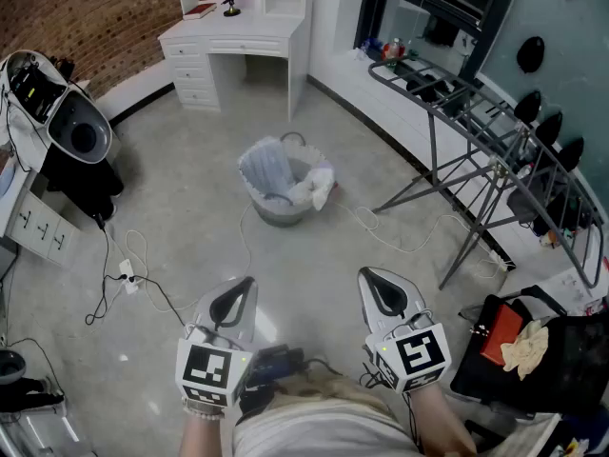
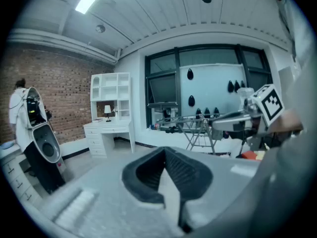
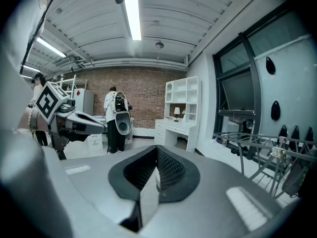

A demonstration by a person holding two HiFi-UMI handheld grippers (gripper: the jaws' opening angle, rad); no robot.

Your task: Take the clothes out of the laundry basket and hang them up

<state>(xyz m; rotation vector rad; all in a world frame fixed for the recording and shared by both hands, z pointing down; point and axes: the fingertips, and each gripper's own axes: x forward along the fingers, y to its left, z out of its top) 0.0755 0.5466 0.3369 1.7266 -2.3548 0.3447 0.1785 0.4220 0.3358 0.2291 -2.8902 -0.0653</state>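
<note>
A round pale laundry basket stands on the grey floor in the head view, with light clothes piled in it and spilling over its right rim. A grey folding drying rack stands at the right, and it also shows in the left gripper view and the right gripper view. My left gripper and right gripper are held side by side near my body, well short of the basket. Both are shut with nothing between the jaws, as their own views show.
A white desk with shelves stands at the back. A black-and-white machine is at the left, and cables trail over the floor. A black bag with an orange item and a cloth sits at the lower right. A person in white stands by the brick wall.
</note>
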